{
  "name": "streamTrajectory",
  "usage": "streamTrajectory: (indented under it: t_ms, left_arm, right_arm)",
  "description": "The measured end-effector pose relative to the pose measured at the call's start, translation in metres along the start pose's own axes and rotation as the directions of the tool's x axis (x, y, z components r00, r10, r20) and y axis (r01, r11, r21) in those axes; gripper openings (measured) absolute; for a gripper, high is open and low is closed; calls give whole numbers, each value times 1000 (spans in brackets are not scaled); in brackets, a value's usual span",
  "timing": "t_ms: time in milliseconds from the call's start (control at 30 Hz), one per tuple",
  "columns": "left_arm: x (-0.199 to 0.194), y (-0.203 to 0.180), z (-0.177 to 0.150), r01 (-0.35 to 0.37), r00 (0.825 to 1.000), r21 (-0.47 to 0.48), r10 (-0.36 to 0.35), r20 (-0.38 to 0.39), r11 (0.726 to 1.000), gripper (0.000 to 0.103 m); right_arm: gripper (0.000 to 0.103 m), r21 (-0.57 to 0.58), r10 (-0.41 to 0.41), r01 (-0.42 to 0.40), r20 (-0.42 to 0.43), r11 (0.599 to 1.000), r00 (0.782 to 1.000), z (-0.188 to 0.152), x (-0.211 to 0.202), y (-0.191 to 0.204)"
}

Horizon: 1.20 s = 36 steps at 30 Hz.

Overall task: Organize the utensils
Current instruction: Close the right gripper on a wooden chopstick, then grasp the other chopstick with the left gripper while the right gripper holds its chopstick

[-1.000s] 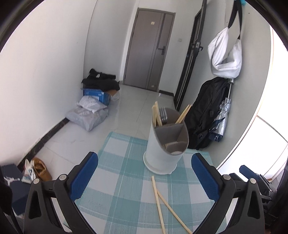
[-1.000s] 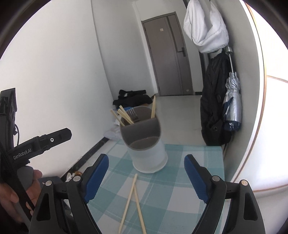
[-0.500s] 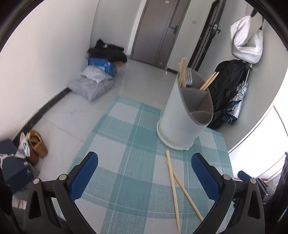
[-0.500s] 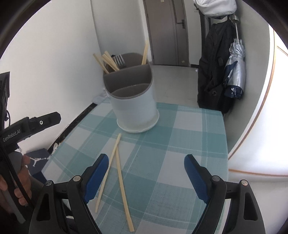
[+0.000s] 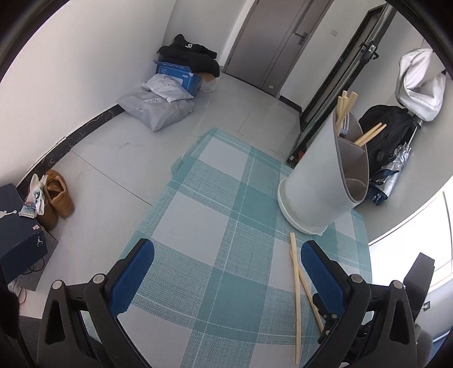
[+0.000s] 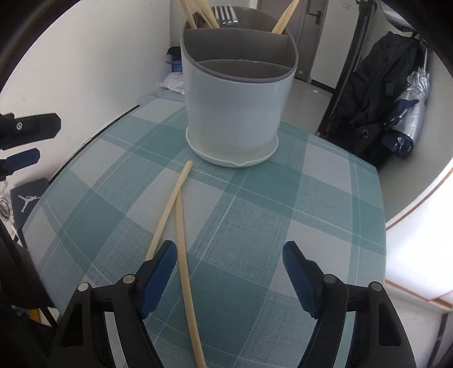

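My right gripper (image 6: 229,260): angled down over the desk, jaws apart and just been narrowing; one loose chopstick runs between them, no pad pressing on it.
My left gripper (image 5: 226,263): jaws wide apart over bare cloth, nothing between them.
Loose chopsticks (image 6: 181,235): two pale sticks lying flat on the desk, meeting in a narrow V. In the right wrist view one passes just inside my left pad (image 6: 158,269) and on toward 6 o'clock; the other slips under that pad from 11 o'clock. In the left wrist view the pair (image 5: 296,294) lies at 4 o'clock, beside my right-side pad.
Desk (image 6: 325,203): covered in a teal and white checked cloth.
Utensil holder (image 6: 237,107): white tub with a grey divided insert, upright on the desk at 12 o'clock from my right gripper, its base just beyond the far tip of the loose chopsticks. In the left wrist view it sits at 2 o'clock.
Holder contents: more chopsticks (image 6: 198,12) and fork tines (image 6: 225,14) in the rear compartments; the front compartment looks empty.
Far right: black backpack (image 6: 376,85) and a folded silver umbrella (image 6: 410,113) against the wall.
Far floor, left wrist view: grey parcel bags (image 5: 158,104) at 11 o'clock, a brown shoe (image 5: 58,192) at 9 o'clock.
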<state>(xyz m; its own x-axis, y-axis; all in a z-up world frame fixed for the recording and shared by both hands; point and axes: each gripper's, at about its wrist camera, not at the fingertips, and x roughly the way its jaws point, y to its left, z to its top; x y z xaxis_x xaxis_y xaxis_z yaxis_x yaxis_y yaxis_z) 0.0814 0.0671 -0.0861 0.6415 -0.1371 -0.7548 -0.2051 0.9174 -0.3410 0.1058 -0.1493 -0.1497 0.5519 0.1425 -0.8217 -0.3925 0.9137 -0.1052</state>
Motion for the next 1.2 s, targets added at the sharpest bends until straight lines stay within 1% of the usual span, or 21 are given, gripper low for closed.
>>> streamTrajectory:
  t_ms: [33, 67, 133, 167, 200, 233, 267, 300, 333, 367, 400, 433, 467, 500, 600, 700, 867, 967, 1033, 1200]
  left_arm:
    - [0, 1, 1, 1, 1000, -3, -1, -2, 1000, 102]
    - [0, 2, 2, 3, 1000, -7, -3, -7, 1000, 102]
    - [1, 4, 3, 2, 1000, -14, -2, -13, 1000, 102]
    - [2, 6, 3, 4, 1000, -16, -4, -18, 1000, 102]
    - [3, 7, 4, 6, 1000, -18, -7, -25, 1000, 102]
    - [4, 8, 4, 7, 999, -20, -7, -35, 1000, 102]
    - [5, 10, 5, 6, 999, -22, -7, -40, 1000, 102]
    - [5, 12, 5, 6, 999, -27, -7, -44, 1000, 102]
    - [5, 15, 5, 5, 999, -32, -6, -46, 999, 102]
    - [5, 17, 6, 3, 999, -37, -4, -48, 999, 102]
    - [5, 19, 7, 0, 999, -41, -2, -48, 999, 102]
    - [5, 20, 8, -4, 999, -45, 2, -49, 999, 102]
    - [5, 21, 9, -7, 999, -51, 4, -49, 999, 102]
    - [4, 21, 12, -9, 999, -57, 6, -47, 998, 102]
    - [2, 20, 15, -22, 999, -74, 20, -36, 997, 102]
    - [3, 19, 15, -15, 999, -96, 11, -42, 995, 102]
    - [4, 13, 12, -5, 998, -100, -1, -56, 995, 102]
    - [2, 13, 12, -13, 999, -99, 9, -47, 995, 102]
    - [2, 15, 11, -23, 999, -103, 18, -47, 994, 102]
    - [10, 22, 12, -62, 996, -108, 54, -73, 992, 102]
  right_arm:
    - [69, -8, -4, 4, -5, 1000, 1000, 1, 3, 2]
    - [68, -15, -11, 11, -11, 1000, 1000, 1, 6, 5]
    - [60, -19, 1, -2, -25, 1000, 1000, 3, 11, 9]
    - [52, -15, 13, -14, -26, 1000, 1000, 5, 13, 11]
    - [48, -11, 29, -29, -23, 1000, 999, 7, 13, 12]
    - [45, -12, 34, -35, -24, 999, 999, 8, 15, 15]
    - [45, -11, 39, -39, -20, 999, 999, 10, 16, 16]
    - [40, -8, 51, -51, -19, 999, 999, 11, 17, 17]
    - [32, -1, 78, -78, -18, 997, 997, 12, 17, 18]
    - [28, 3, 97, -97, -18, 995, 995, 13, 18, 19]
    - [26, -6, 96, -96, -20, 995, 995, 13, 18, 21]
    - [16, -15, 101, -101, -21, 995, 995, 14, 18, 22]
    - [9, -15, 109, -110, -28, 994, 994, 13, 17, 22]
    - [6, -10, 115, -115, -39, 993, 993, 13, 16, 22]
    - [5, 18, 132, -131, -76, 991, 988, 6, 10, 15]
    - [5, 35, 132, -129, -110, 991, 985, -5, 2, 8]
    - [6, 67, 166, -157, -160, 985, 973, -16, -8, -2]
    - [7, 67, 174, -165, -163, 984, 971, -15, -7, -3]
    - [7, 43, 170, -166, -162, 985, 972, -9, -4, -2]
    - [12, 3, 174, -175, -151, 985, 973, 9, 9, 2]
